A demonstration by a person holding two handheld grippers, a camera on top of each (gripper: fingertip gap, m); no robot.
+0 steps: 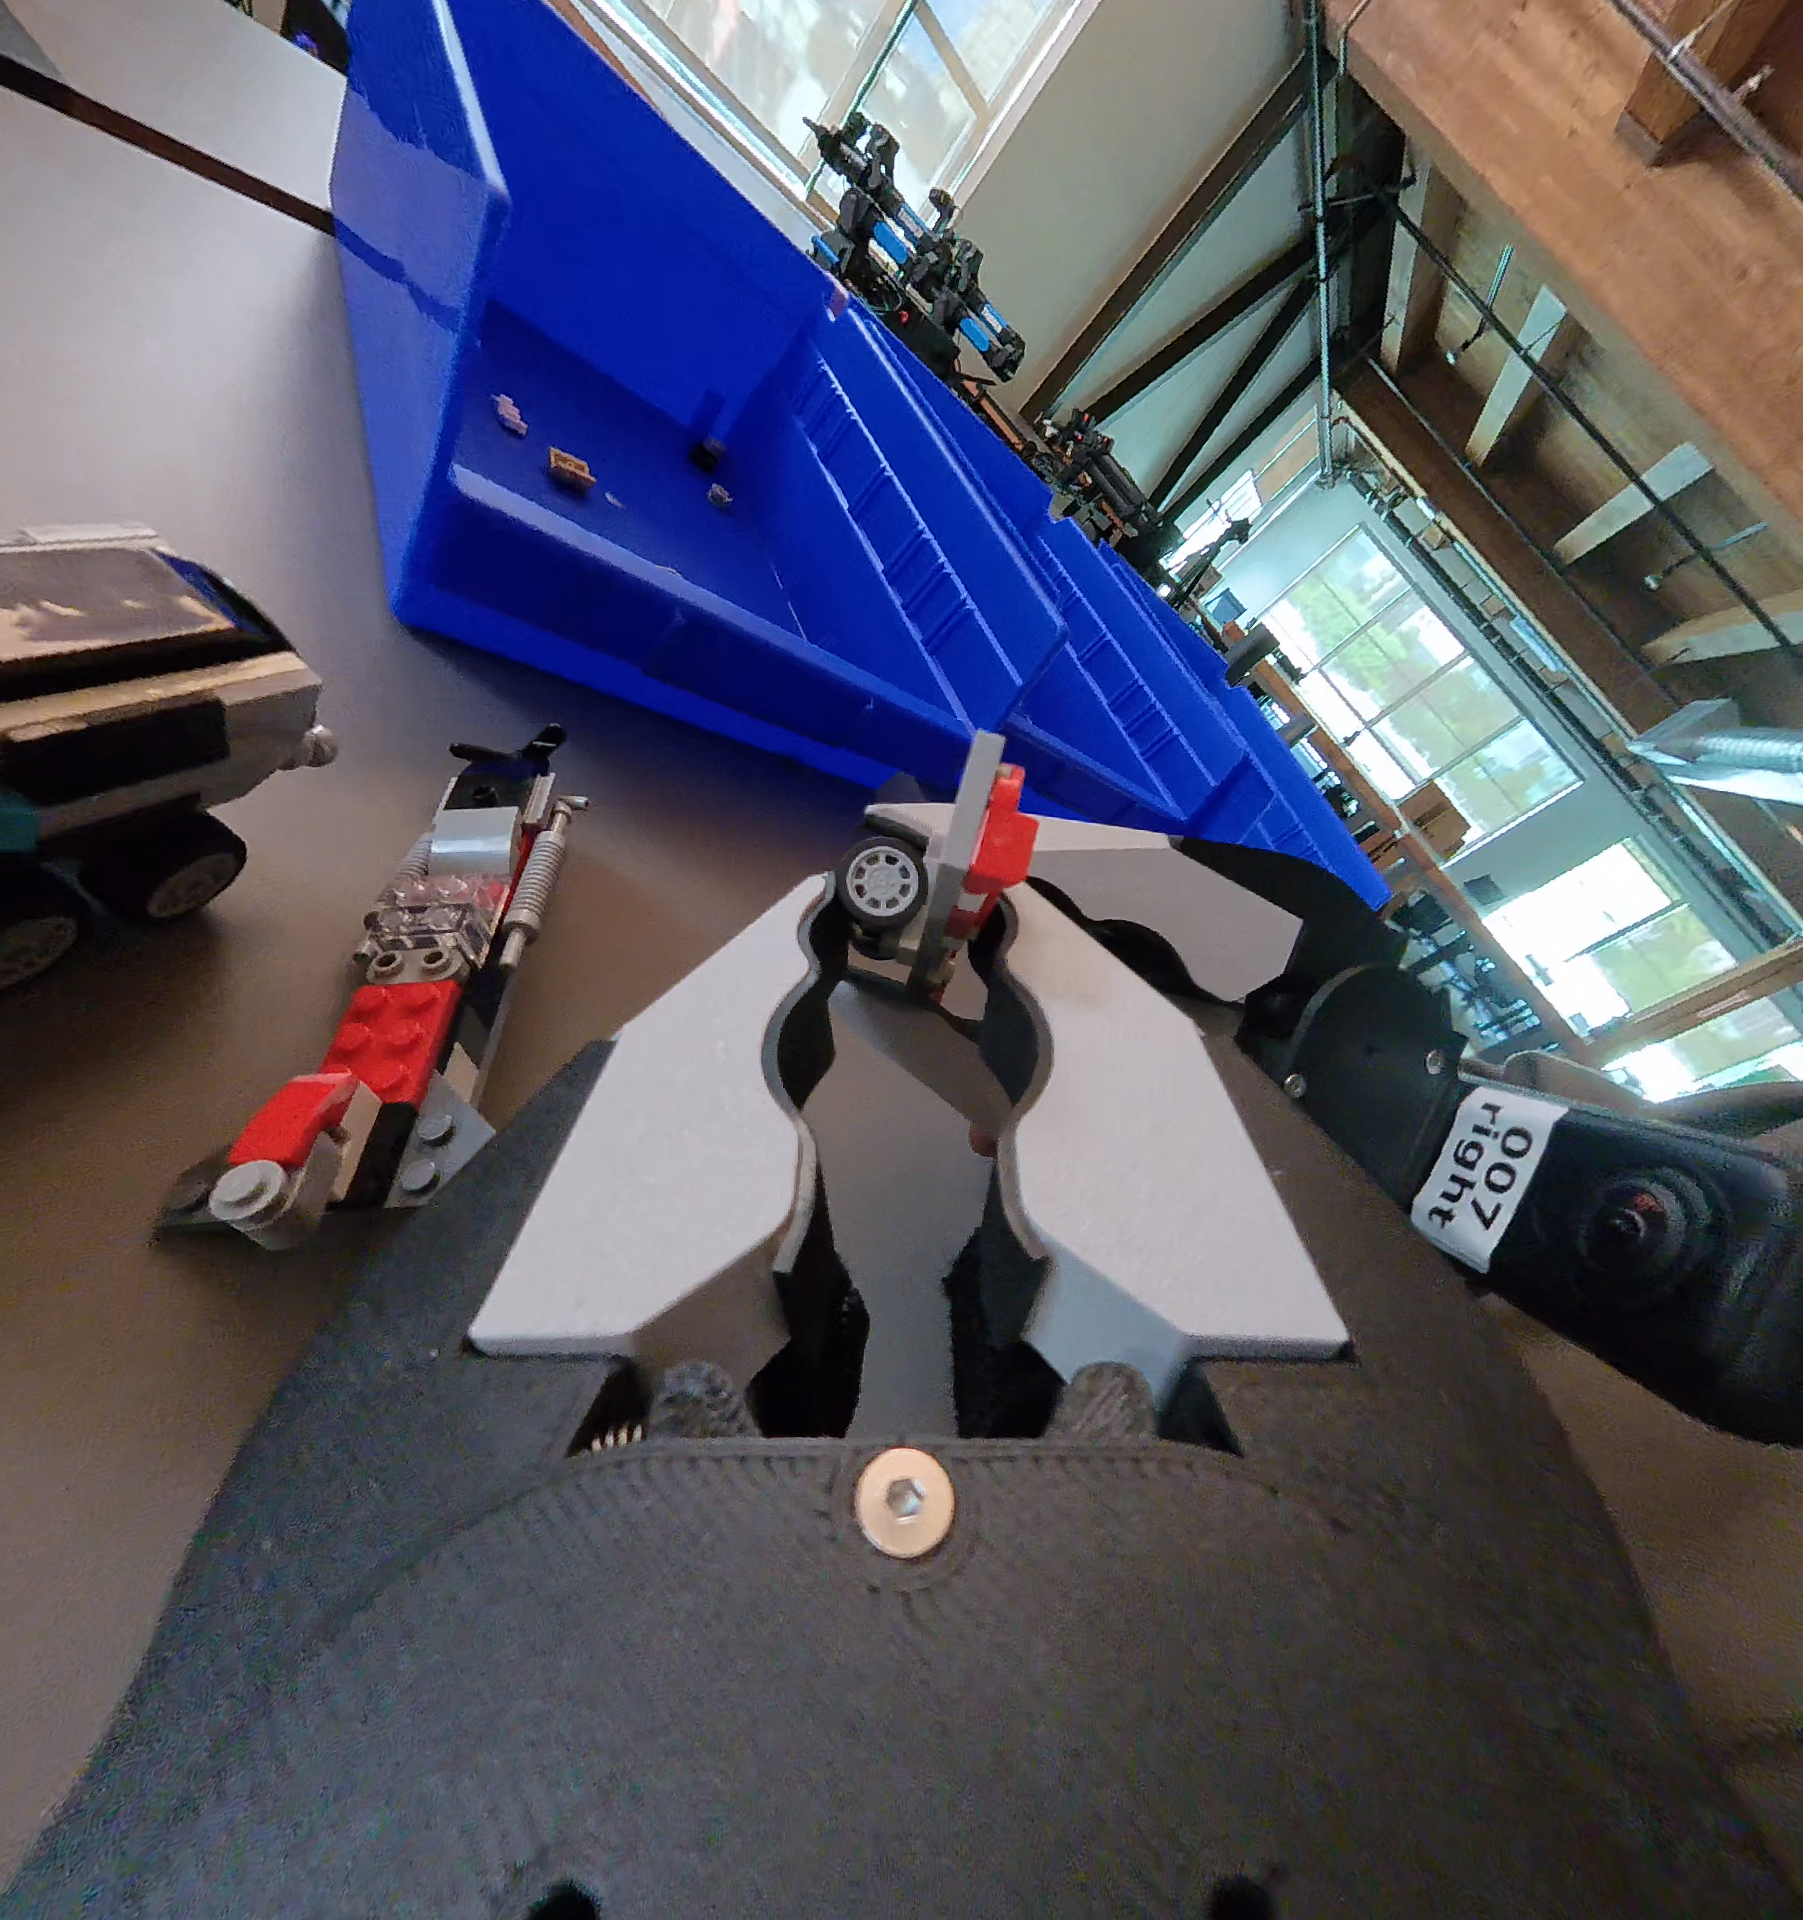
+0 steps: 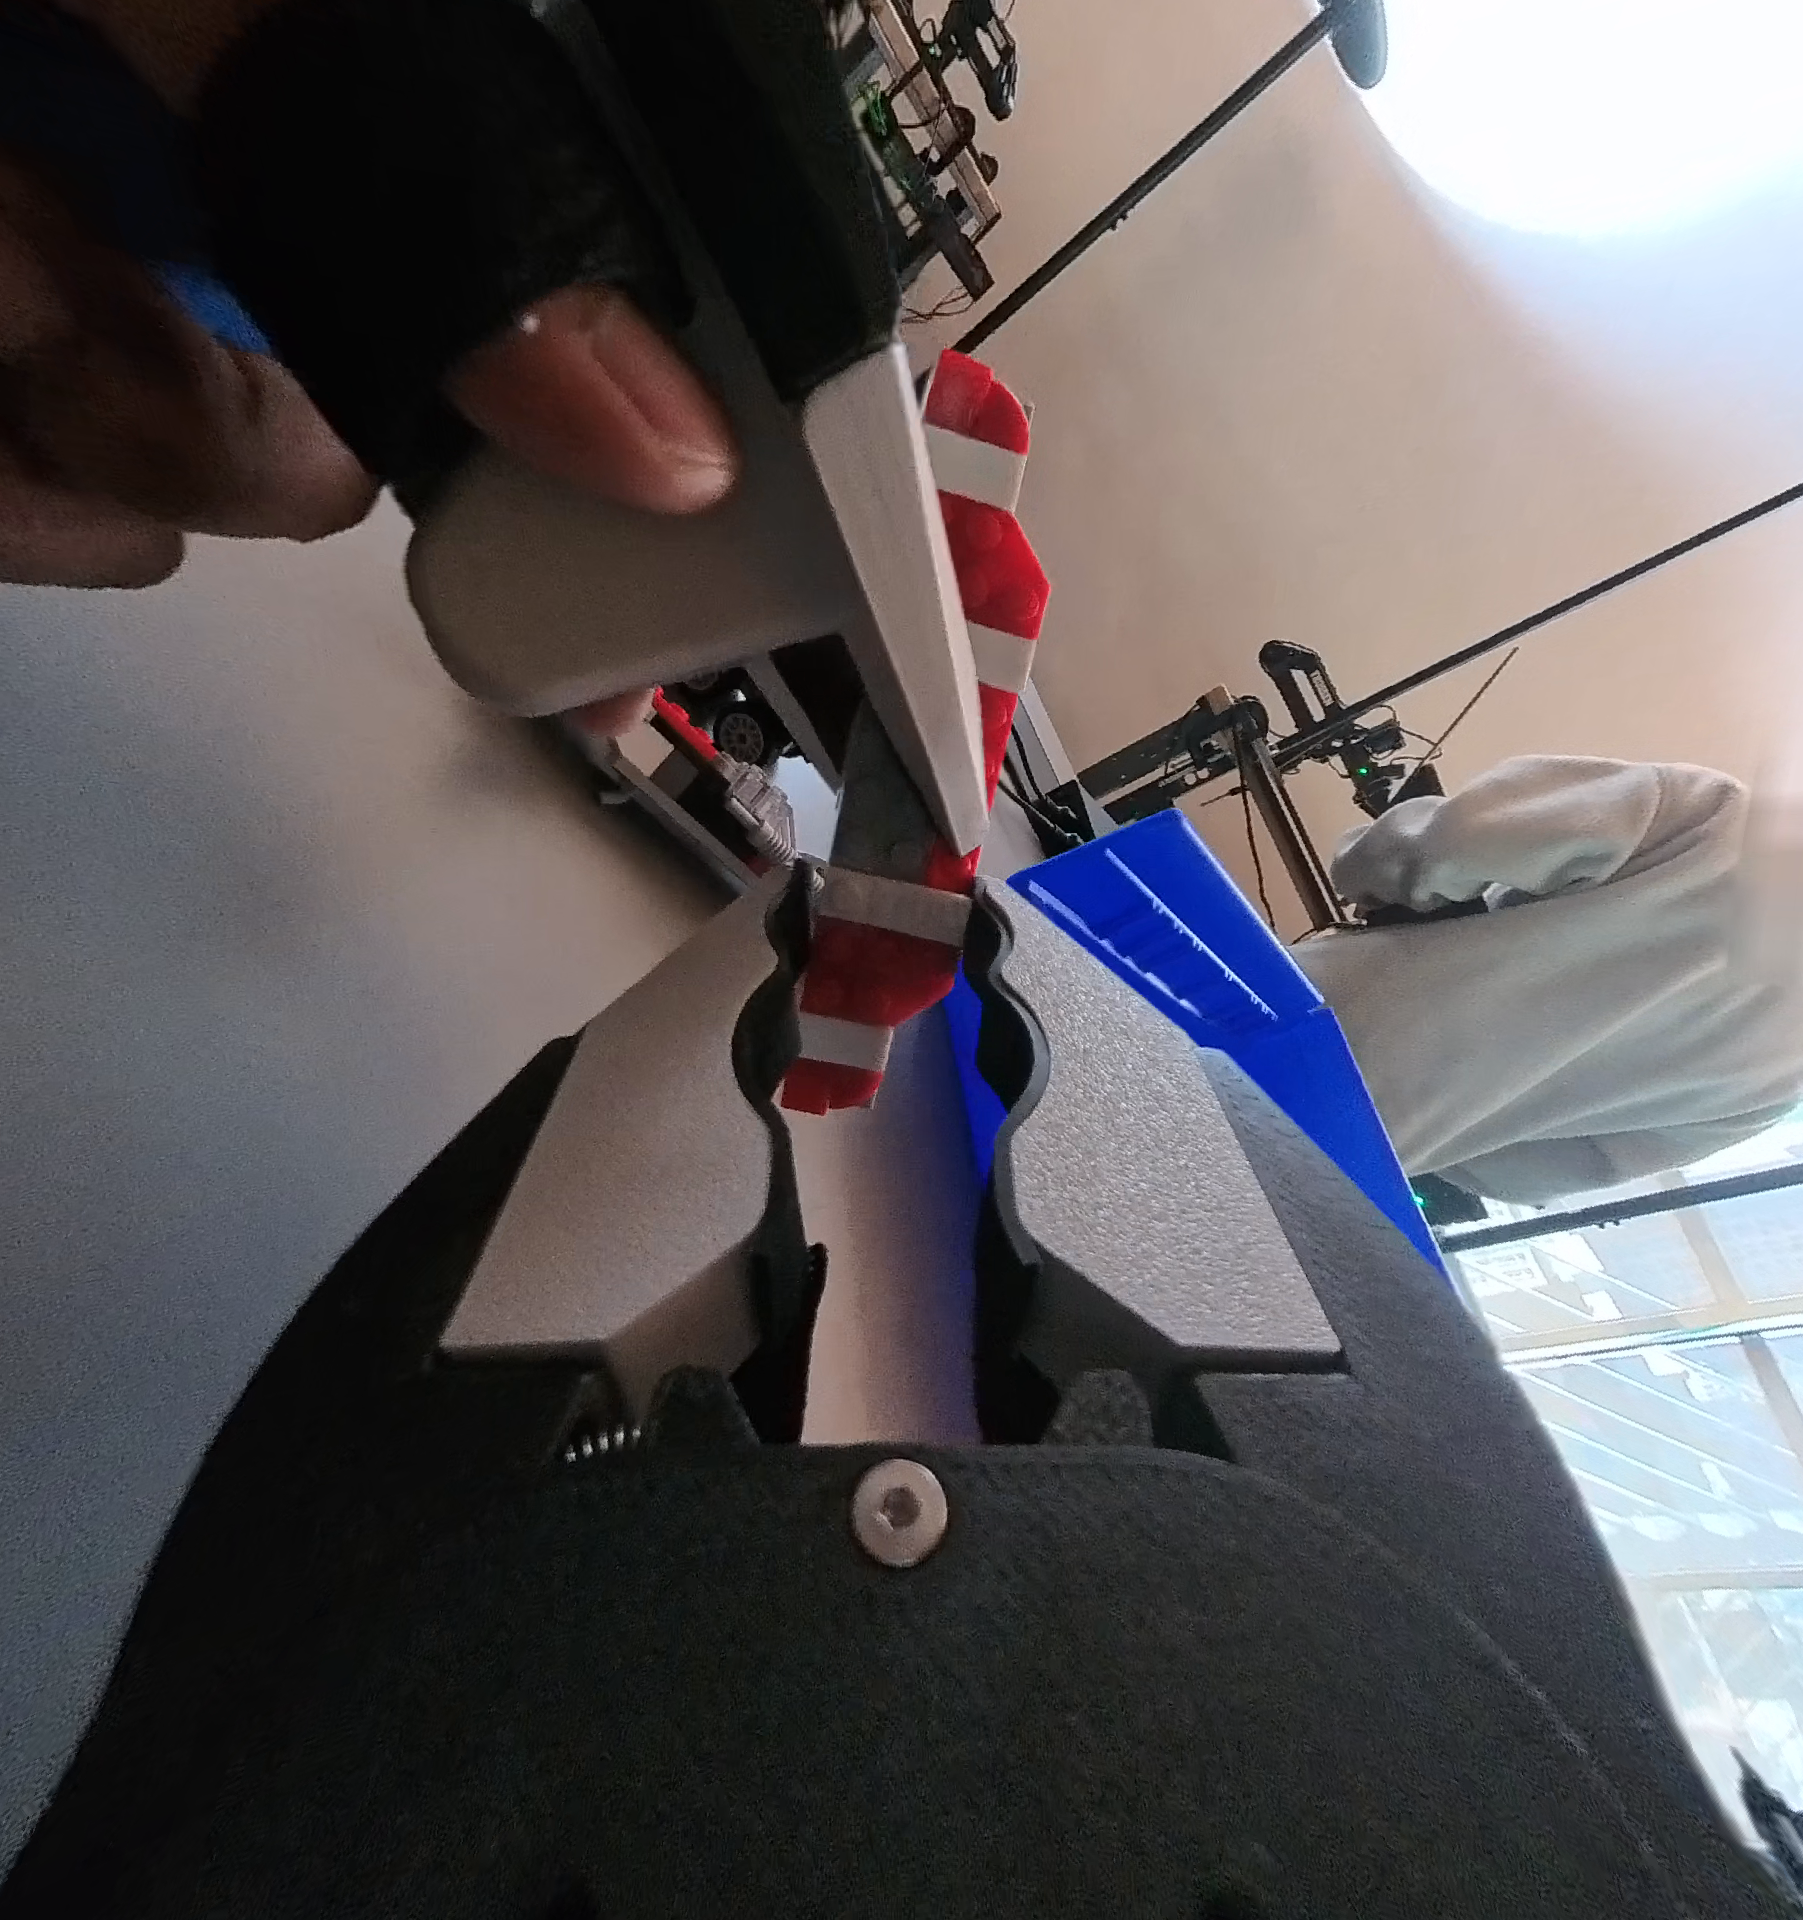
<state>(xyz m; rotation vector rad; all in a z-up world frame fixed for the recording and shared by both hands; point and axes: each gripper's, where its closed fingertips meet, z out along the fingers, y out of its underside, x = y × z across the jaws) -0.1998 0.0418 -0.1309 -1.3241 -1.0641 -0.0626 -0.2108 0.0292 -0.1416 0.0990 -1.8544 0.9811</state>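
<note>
Both handheld grippers meet on one small toy-brick assembly of red, white and grey plastic pieces with a little spoked grey wheel (image 1: 954,878), held up off the grey table (image 1: 149,416). The left gripper (image 1: 912,925) has its grey fingertips clamped on the lower grey part beside the wheel. The right gripper (image 2: 881,920) comes in from the side, and its two pads press on a grey band across the red-and-white striped part of the same assembly.

On the table just left of the left gripper lies a long brick-built strip of red, clear and grey pieces with a metal spring rod (image 1: 409,997). Farther left stands a grey and black toy-brick car (image 1: 86,748). Behind them sits a row of shiny blue plastic bins (image 1: 668,436), the nearest holding a few tiny loose pieces.
</note>
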